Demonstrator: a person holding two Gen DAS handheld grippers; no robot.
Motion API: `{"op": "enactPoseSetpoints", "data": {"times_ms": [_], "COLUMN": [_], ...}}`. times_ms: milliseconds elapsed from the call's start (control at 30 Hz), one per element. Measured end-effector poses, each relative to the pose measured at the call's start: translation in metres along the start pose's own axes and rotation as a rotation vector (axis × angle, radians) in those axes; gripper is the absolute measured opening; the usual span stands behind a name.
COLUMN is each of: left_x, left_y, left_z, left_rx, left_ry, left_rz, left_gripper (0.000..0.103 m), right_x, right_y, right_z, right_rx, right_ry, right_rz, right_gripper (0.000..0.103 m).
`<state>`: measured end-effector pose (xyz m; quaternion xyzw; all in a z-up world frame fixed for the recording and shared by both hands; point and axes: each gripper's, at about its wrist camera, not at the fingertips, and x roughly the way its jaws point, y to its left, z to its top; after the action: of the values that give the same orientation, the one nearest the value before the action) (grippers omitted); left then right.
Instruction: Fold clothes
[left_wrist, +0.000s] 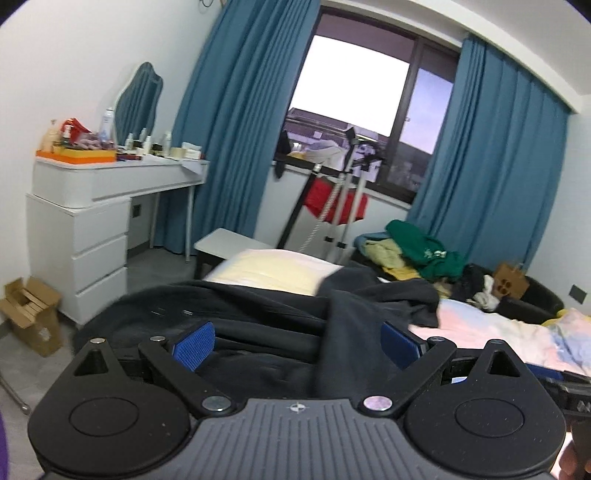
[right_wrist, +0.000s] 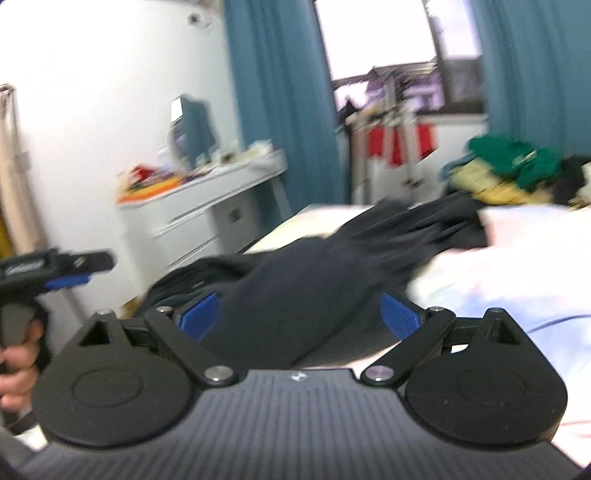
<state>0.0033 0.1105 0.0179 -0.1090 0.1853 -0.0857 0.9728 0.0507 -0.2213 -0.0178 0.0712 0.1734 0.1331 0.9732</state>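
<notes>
A black garment (left_wrist: 258, 321) lies crumpled across the near end of the bed (left_wrist: 491, 328). My left gripper (left_wrist: 297, 343) is open, its blue pads wide apart just over the garment's folds. My right gripper (right_wrist: 301, 314) is also open, with a thick fold of the same black garment (right_wrist: 295, 291) lying between its blue pads; the view is motion-blurred. The left gripper (right_wrist: 55, 269) shows at the left edge of the right wrist view, held by a hand.
A pile of green and yellow clothes (left_wrist: 417, 251) sits at the far end of the bed. A white dresser (left_wrist: 96, 221) with clutter stands at the left, a cardboard box (left_wrist: 29, 317) on the floor beside it. A drying rack (left_wrist: 332, 199) stands under the window.
</notes>
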Motion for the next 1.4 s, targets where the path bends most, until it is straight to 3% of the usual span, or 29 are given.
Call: {"op": "enactPoseSetpoints", "data": {"times_ms": [133,233,400,767,933,1067,1233,1400], "left_x": [0.013,0.029,0.049,0.074,0.098,0.157,0.264,0.378], "left_y": [-0.035,-0.040,-0.041,-0.029,-0.039,-0.056,-0.087,-0.125], "left_z": [-0.035,-0.062,-0.079,-0.078,-0.045,-0.004,0.048,0.073], "left_rx": [0.035,0.042,0.060,0.082,0.107,0.152,0.232,0.343], "left_ry": [-0.022,0.010,0.052,0.096,0.084,0.096,0.145,0.212], "left_rz": [-0.023,-0.039,-0.025,-0.063,-0.099,-0.105,-0.060,-0.058], "left_gripper": [0.098,0.098,0.098,0.097,0.097,0.096,0.096,0.089], "right_x": [0.003,0.005,0.011,-0.002,-0.010,-0.013,0.003,0.034], "right_y": [-0.032,-0.046,-0.049,-0.056,-0.061,-0.067,-0.080,-0.098], "right_z": [-0.024,-0.038,-0.037,-0.034,-0.032,-0.031,-0.038,-0.046], "right_rx": [0.029,0.034,0.074,0.146,0.171,0.187,0.218,0.254], "right_ry": [-0.051,-0.032,-0.005,-0.030,-0.032,-0.039,-0.006,0.025], "right_rz": [-0.072,-0.126,-0.113,-0.158,-0.203,-0.218,-0.201,-0.193], "right_gripper": [0.096,0.096,0.096,0.096,0.096,0.096,0.096,0.096]}}
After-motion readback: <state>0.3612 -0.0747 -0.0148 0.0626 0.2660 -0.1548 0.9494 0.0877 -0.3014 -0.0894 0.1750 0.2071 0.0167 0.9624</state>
